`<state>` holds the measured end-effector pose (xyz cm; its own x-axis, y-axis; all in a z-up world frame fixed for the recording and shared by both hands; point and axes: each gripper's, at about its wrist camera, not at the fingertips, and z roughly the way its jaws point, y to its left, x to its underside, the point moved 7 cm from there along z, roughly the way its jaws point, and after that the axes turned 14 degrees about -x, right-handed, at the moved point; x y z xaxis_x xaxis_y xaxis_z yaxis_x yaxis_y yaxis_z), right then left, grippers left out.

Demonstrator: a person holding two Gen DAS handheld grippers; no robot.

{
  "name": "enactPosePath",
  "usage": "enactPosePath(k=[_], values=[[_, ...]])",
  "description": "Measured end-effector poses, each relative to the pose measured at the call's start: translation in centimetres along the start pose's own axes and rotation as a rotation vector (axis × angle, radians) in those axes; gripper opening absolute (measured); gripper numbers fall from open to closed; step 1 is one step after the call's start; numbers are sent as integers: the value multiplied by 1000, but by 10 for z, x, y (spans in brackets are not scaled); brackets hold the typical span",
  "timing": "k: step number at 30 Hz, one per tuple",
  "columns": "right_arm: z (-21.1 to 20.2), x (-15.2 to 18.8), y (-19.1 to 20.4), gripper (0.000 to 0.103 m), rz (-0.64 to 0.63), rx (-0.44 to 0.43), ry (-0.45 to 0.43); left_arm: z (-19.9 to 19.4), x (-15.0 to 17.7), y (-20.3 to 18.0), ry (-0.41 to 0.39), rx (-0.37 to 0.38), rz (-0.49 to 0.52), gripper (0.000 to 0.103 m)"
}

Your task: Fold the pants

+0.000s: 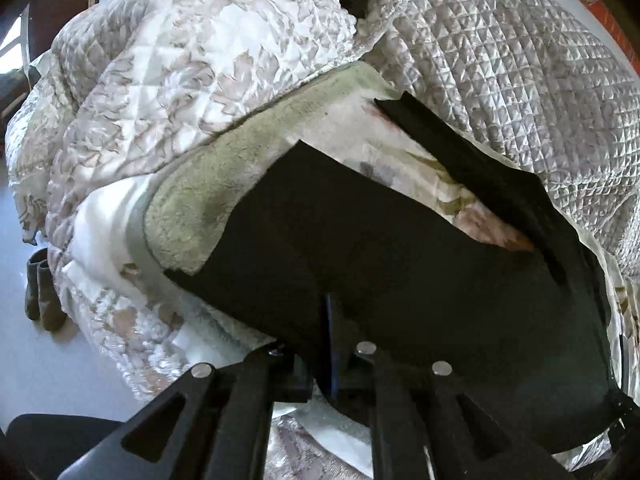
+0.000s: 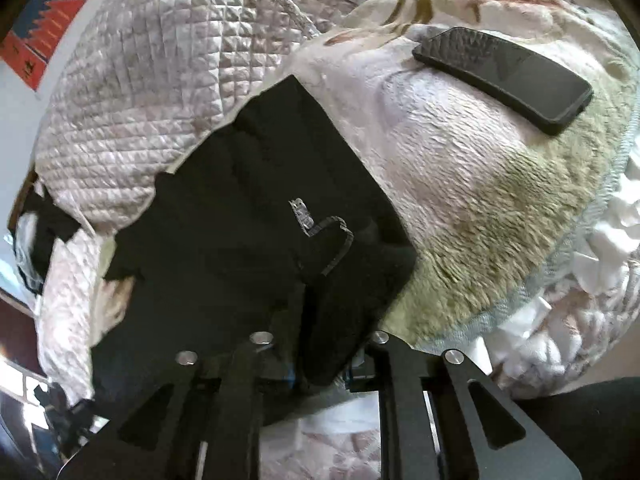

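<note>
The black pants (image 1: pixel 360 240) lie on a bed, spread over a green fleece blanket (image 1: pixel 192 184) and a floral sheet. One leg runs up to the right. In the left wrist view my left gripper (image 1: pixel 330 344) sits at the pants' near edge. Its jaws are almost together, and the black cloth is pinched between them and hides the tips. In the right wrist view the pants (image 2: pixel 240 208) show their zipper fly. A thick folded corner lies between the parted jaws of my right gripper (image 2: pixel 320 356), and the pads stand a little off the cloth.
A black phone (image 2: pixel 504 76) lies on the fleece blanket (image 2: pixel 480 216) at the upper right. Quilted covers (image 1: pixel 500 60) (image 2: pixel 160 80) are heaped behind and beside the pants. A dark pair of socks (image 1: pixel 40 292) lies on the pale floor at left.
</note>
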<state>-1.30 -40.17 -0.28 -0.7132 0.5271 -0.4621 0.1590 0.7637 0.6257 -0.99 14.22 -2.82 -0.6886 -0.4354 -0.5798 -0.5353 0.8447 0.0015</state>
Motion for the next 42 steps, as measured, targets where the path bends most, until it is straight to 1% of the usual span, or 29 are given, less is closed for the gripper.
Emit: enactPosePath(k=[1, 2, 4, 5, 7, 8, 9, 10, 12, 15, 16, 17, 18, 19, 20, 22, 25, 27, 28, 30, 31, 33, 35, 36, 39, 40, 42], values=[[-6, -1, 0, 31, -11, 23, -15, -3, -1, 4, -5, -12, -8, 14], [-15, -5, 1, 35, -24, 51, -40, -8, -4, 10, -18, -39, -19, 21], [-40, -16, 3, 35, -58, 95, -123, -17, -12, 23, -59, -112, -42, 28], [-51, -22, 4, 35, -81, 126, -168, -22, -18, 28, -84, -134, -57, 29], [-69, -33, 12, 35, -143, 183, -245, -28, -25, 30, -114, -136, -68, 31], [-70, -36, 17, 35, -167, 186, -256, -30, -29, 25, -126, -123, -61, 34], [-67, -36, 22, 35, -191, 183, -253, -31, -31, 18, -131, -106, -51, 35], [-59, -36, 29, 35, -221, 163, -228, -30, -33, 8, -131, -76, -34, 37], [-37, -29, 43, 35, -266, 111, -151, -25, -33, -20, -120, -11, 23, 38], [-1, -14, 52, 35, -332, 80, -39, -14, -30, -52, -102, 31, 109, 38], [7, -11, 49, 35, -339, 83, -11, -7, -27, -62, -90, 46, 141, 41], [19, -6, 40, 35, -343, 112, 41, 0, -24, -68, -74, 47, 165, 42], [25, -4, 33, 35, -341, 138, 64, 8, -19, -73, -52, 29, 184, 42], [28, -2, 25, 35, -337, 161, 68, 17, -15, -74, -30, 12, 201, 42], [26, -4, 23, 35, -338, 165, 49, 20, -13, -75, -32, 1, 213, 42], [20, -10, 22, 35, -330, 193, 30, 16, -15, -77, -51, -7, 221, 43], [15, -18, 32, 35, -329, 141, 10, 12, -21, -81, -59, 1, 222, 44], [21, -25, 46, 35, -373, 128, 10, 15, -29, -86, -72, -6, 237, 44], [27, -27, 53, 35, -390, 111, 23, 18, -33, -88, -73, -14, 242, 44], [44, -31, 60, 35, -403, 96, 58, 25, -47, -85, -86, -52, 234, 45], [51, -30, 63, 35, -413, 99, 70, 29, -52, -83, -97, -72, 233, 48], [65, -32, 58, 35, -420, 140, 88, 43, -61, -74, -100, -141, 232, 49], [74, -32, 49, 35, -408, 162, 97, 57, -63, -66, -87, -168, 221, 50], [76, -33, 47, 35, -395, 159, 87, 59, -62, -64, -89, -158, 210, 50], [74, -34, 50, 35, -415, 168, 66, 54, -62, -70, -114, -182, 223, 51], [72, -33, 53, 35, -422, 168, 55, 53, -62, -73, -114, -175, 225, 51], [70, -32, 57, 35, -429, 144, 45, 46, -59, -80, -105, -125, 219, 51]])
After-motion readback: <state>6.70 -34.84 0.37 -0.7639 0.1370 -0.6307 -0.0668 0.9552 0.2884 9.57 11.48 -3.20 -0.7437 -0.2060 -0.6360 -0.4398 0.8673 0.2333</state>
